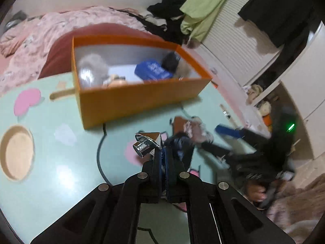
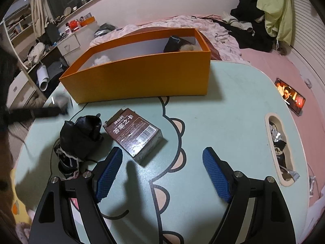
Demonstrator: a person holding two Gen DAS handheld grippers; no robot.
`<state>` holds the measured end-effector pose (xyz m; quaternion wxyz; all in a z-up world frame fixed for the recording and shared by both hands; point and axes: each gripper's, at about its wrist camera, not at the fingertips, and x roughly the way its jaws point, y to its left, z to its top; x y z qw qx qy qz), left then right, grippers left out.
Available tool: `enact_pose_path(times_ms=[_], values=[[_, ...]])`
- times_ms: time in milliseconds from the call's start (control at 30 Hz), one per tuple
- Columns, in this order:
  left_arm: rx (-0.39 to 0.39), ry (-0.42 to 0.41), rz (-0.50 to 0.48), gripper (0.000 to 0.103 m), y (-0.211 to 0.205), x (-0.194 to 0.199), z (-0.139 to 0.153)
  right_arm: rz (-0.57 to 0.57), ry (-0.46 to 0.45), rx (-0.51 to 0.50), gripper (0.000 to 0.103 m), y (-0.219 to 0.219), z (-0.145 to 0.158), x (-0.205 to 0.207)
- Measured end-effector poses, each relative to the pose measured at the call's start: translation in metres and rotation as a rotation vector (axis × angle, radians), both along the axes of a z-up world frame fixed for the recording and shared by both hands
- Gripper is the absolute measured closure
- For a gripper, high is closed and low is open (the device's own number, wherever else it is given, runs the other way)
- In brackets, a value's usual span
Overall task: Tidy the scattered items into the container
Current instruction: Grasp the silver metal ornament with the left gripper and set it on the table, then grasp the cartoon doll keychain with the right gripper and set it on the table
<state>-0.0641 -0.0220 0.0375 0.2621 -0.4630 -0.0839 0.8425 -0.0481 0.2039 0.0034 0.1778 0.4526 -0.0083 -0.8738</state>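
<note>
Right wrist view: a mint cartoon-printed table (image 2: 233,105) is shown before a pink-quilted bed (image 2: 203,26). An orange box (image 2: 142,77) is set at its far edge; in front of the box lie a brown card box (image 2: 135,134) and a black pouch (image 2: 81,136). The right gripper (image 2: 162,170) is held apart, empty. The left gripper (image 1: 162,154) is clamped on a chrome clip (image 1: 145,145).

Cluttered bedroom around a mint-green cartoon table (image 2: 233,93)

Pink bedding (image 2: 203,26) fills the upper middle; a white slatted wardrobe (image 1: 233,46) stands upper right, shelves (image 2: 18,26) upper left, green cloth (image 2: 274,10) hanging top right.
</note>
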Motion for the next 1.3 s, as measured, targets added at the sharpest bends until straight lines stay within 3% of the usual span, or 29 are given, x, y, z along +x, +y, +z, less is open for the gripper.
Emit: enact_pose_path(times_ms=[67,100,133,200,367,467,533,733,833,900,1033,1100,1167,1300], values=[[-0.044,0.085,0.028,0.094,0.004,0.007,0.0,-0.001,0.019,0.001,0.022,0.0,0.007,0.0],[-0.058,0.12,0.039,0.078,0.005,0.01,0.001,0.002,0.03,0.0,0.022,-0.001,0.011,0.0],[-0.066,0.152,0.055,0.051,0.004,0.013,0.001,0.006,0.041,-0.003,0.022,-0.002,0.016,0.0],[-0.06,0.193,0.08,0.03,0.001,0.018,0.001,0.021,0.064,-0.016,0.022,-0.005,0.026,-0.002],[-0.004,0.17,0.118,0.02,-0.01,0.02,-0.001,0.073,0.084,-0.067,0.022,-0.02,0.052,-0.019],[-0.007,0.084,0.138,0.01,-0.014,0.016,-0.013,0.102,0.073,-0.106,0.022,-0.031,0.065,-0.035],[0.0,0.069,0.154,0.004,-0.015,0.014,-0.017,0.119,0.05,-0.106,0.022,-0.04,0.071,-0.052],[-0.001,0.068,0.161,0.001,-0.013,0.015,-0.02,0.157,-0.096,-0.069,0.022,-0.069,0.074,-0.109],[0.007,0.069,0.173,0.001,-0.014,0.018,-0.021,0.203,-0.125,-0.014,0.022,-0.092,0.072,-0.124],[0.018,0.069,0.176,0.001,-0.015,0.019,-0.021,0.238,-0.171,0.041,0.03,-0.112,0.063,-0.133],[0.047,0.066,0.177,0.001,-0.019,0.019,-0.021,0.293,-0.351,0.059,0.043,-0.135,0.031,-0.148],[0.059,0.064,0.183,0.001,-0.021,0.019,-0.023,0.299,-0.443,0.098,0.057,-0.145,0.008,-0.152],[0.074,0.064,0.188,0.001,-0.023,0.019,-0.023,0.297,-0.437,0.119,0.063,-0.148,0.002,-0.152],[0.087,0.064,0.188,0.001,-0.023,0.023,-0.023,0.282,-0.426,0.118,0.064,-0.146,0.007,-0.15]])
